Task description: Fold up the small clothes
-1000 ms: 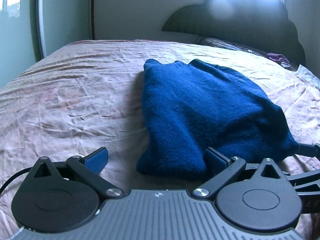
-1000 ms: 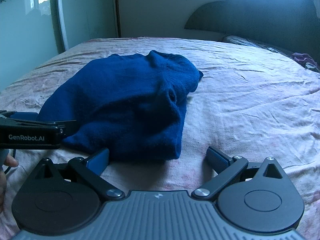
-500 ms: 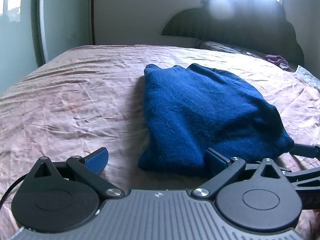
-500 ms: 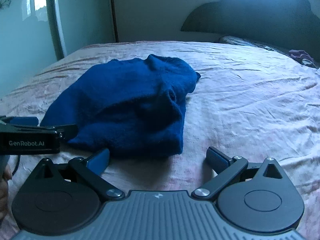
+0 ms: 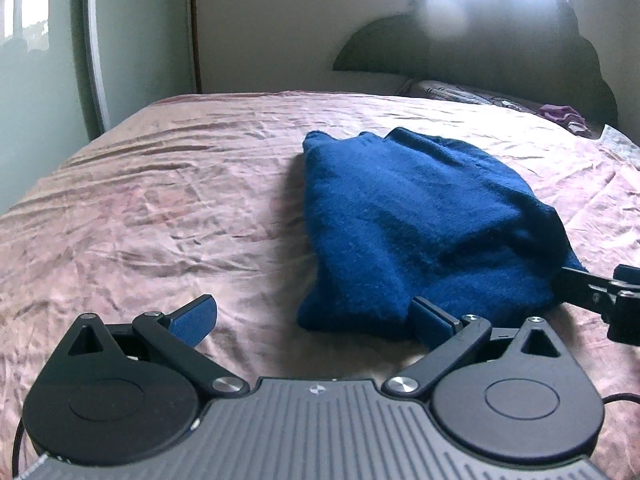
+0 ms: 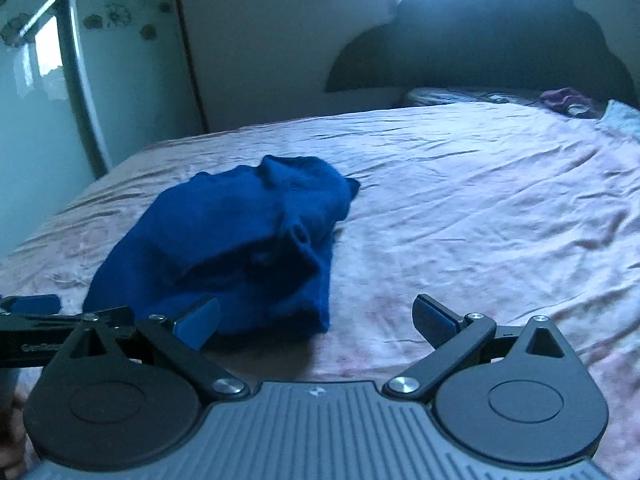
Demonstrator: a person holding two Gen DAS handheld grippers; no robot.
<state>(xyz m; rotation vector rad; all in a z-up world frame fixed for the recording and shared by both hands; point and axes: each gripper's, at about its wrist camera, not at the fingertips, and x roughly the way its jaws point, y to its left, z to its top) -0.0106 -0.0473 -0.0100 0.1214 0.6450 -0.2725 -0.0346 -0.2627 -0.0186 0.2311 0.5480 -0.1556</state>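
Note:
A dark blue knitted sweater point(image 5: 412, 220) lies folded in a thick bundle on the pink bedsheet point(image 5: 160, 208). It also shows in the right wrist view point(image 6: 232, 248). My left gripper point(image 5: 314, 318) is open and empty, just short of the bundle's near edge, its right finger against the fabric. My right gripper point(image 6: 316, 316) is open and empty, near the bundle's near right corner. The right gripper's finger point(image 5: 592, 288) shows at the right edge of the left wrist view. The left gripper's finger point(image 6: 32, 304) shows at the left edge of the right wrist view.
A dark scalloped headboard point(image 5: 480, 48) stands at the far end under a bright window. A pillow and a purple cloth point(image 5: 560, 114) lie at the far right. A glossy wardrobe door point(image 6: 80, 80) stands on the left. Wrinkled sheet spreads to the right of the sweater point(image 6: 500, 208).
Both grippers have drawn back and tilted up from the sweater, which now looks farther off, most clearly in the right wrist view. The sweater has stayed in place. Both stay open.

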